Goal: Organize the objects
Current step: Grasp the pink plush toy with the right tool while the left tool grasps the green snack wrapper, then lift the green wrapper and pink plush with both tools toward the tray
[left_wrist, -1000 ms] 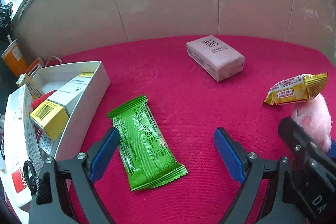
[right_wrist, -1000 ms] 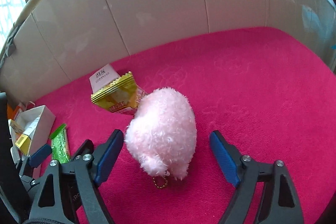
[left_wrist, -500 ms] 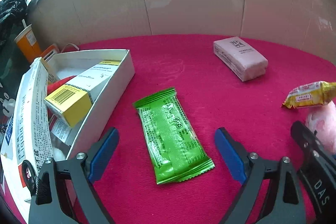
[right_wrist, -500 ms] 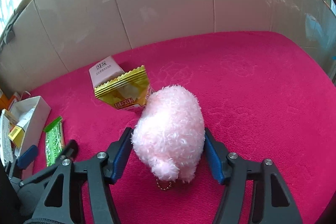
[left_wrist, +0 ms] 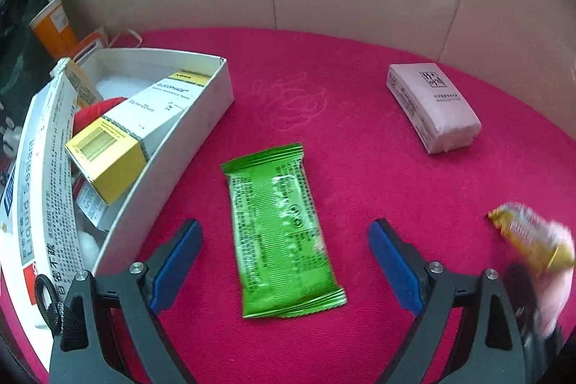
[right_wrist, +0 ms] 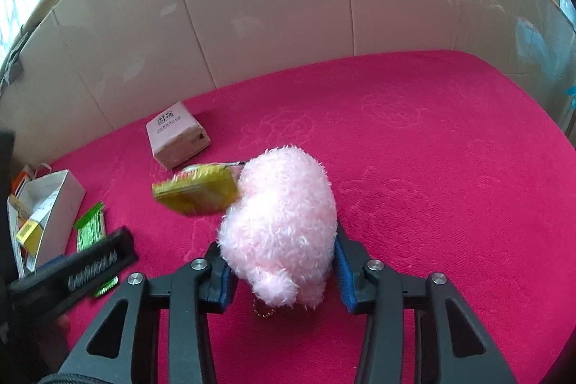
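Note:
A fluffy pink plush toy sits between the blue pads of my right gripper. The jaws are closing and both pads press into its fur. A yellow snack packet, blurred, leans against the toy's left side. My left gripper is open over the red cloth. A green snack packet lies flat between its fingers, touching neither. The pink tissue pack rests further back on the right. The yellow packet and the toy show blurred at the right edge of the left wrist view.
A white open box at the left holds a yellow-and-white carton and other small items. An orange cup stands behind it. A beige padded wall curves around the back of the red cloth.
The right jaws have closed in from wide apart onto the pink toy. The yellow packet has shifted and blurred. The left gripper has swung so the green packet lies centred between its fingers.

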`<state>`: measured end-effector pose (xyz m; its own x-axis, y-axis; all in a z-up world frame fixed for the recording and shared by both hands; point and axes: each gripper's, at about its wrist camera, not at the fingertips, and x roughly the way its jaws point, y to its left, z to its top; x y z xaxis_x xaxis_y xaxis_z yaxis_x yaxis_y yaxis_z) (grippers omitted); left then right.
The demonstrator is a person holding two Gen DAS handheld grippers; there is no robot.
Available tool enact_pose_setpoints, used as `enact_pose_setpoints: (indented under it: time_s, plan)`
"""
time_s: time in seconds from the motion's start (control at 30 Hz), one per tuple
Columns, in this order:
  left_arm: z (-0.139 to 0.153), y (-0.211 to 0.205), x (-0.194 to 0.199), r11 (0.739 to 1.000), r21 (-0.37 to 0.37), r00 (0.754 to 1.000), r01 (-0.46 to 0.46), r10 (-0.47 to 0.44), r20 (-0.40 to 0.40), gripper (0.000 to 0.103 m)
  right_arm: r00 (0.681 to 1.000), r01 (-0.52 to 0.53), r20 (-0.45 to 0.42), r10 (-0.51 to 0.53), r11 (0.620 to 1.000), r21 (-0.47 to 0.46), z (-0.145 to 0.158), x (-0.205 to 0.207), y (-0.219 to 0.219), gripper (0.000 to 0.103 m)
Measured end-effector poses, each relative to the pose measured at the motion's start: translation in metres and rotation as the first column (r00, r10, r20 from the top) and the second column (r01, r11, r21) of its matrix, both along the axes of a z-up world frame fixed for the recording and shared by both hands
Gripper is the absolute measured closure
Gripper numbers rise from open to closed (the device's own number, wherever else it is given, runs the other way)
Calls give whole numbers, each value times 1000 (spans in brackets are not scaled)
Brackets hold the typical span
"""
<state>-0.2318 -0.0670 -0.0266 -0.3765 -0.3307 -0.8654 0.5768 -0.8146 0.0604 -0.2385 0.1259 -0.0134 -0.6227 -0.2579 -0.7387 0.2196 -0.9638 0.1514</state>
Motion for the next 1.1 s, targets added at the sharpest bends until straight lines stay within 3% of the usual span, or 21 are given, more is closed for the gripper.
enact_pose_setpoints:
  time_s: [0.23, 0.4, 0.5, 0.57, 0.67, 1.1]
  plan:
    - [3, -13, -27, 992, 114, 997, -53, 46, 63, 9, 1000, -23, 2, 23, 1000, -3, 1, 1, 1, 57]
    - [6, -6, -26, 996, 83, 1000, 19, -20, 14, 12, 1000, -17, 2, 17, 1000, -13, 1, 3, 2, 57]
    - [12, 5, -22, 993, 57, 994, 106, -105, -19, 28, 1000, -9, 4, 9, 1000, -29, 1, 6, 6, 57]
    - [15, 10, -19, 988, 62, 989, 144, -142, -36, 49, 1000, -4, 5, 4, 999, -38, 1, 7, 7, 56]
    - [19, 18, -16, 981, 48, 981, 190, -188, -52, 61, 1000, 1, 5, -1, 999, -46, 1, 8, 8, 56]
    - [28, 29, 2, 959, -8, 950, 285, -283, -128, 63, 999, 3, -45, -5, 998, -58, 6, 28, 10, 57]
